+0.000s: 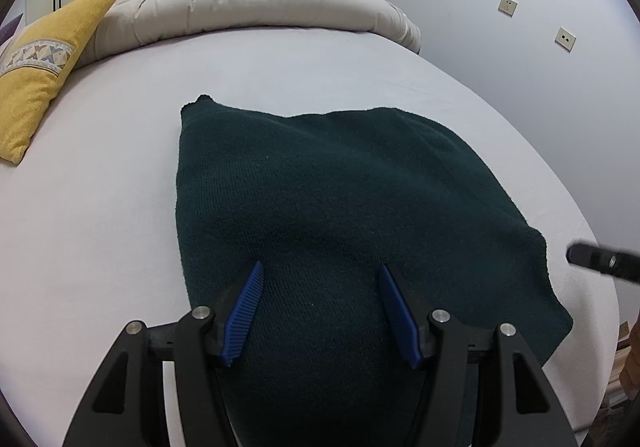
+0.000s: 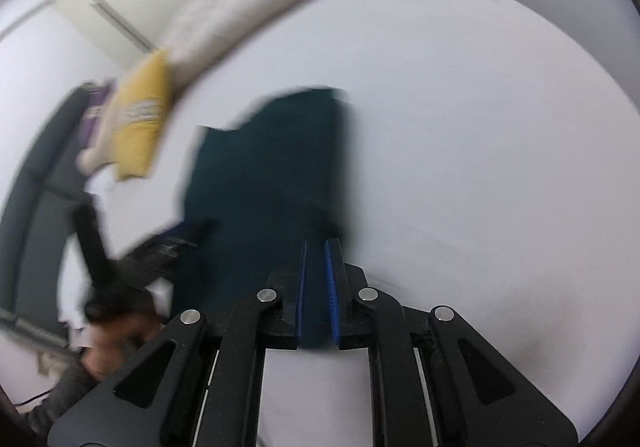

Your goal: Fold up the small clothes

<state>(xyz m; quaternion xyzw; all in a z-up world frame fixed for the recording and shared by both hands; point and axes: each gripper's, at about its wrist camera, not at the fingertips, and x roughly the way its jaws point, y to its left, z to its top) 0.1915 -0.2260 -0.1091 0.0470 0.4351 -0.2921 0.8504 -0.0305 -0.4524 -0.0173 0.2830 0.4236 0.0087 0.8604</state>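
A dark green knitted garment (image 1: 340, 187) lies on the white bed sheet (image 1: 100, 227). My left gripper (image 1: 320, 267) is open, its blue pads spread over the garment's near part. In the blurred right wrist view the garment (image 2: 272, 167) lies ahead and left, and a strip of it runs between the blue pads of my right gripper (image 2: 316, 243), whose jaws are nearly closed on it. The right gripper's tip (image 1: 600, 261) shows at the right edge of the left wrist view. The left gripper (image 2: 132, 259) shows at the left of the right wrist view.
A yellow pillow (image 1: 44, 67) lies at the far left and a rolled beige duvet (image 1: 260, 3) across the head of the bed. A grey wall with sockets (image 1: 507, 5) stands to the right. White wardrobes and a door are behind.
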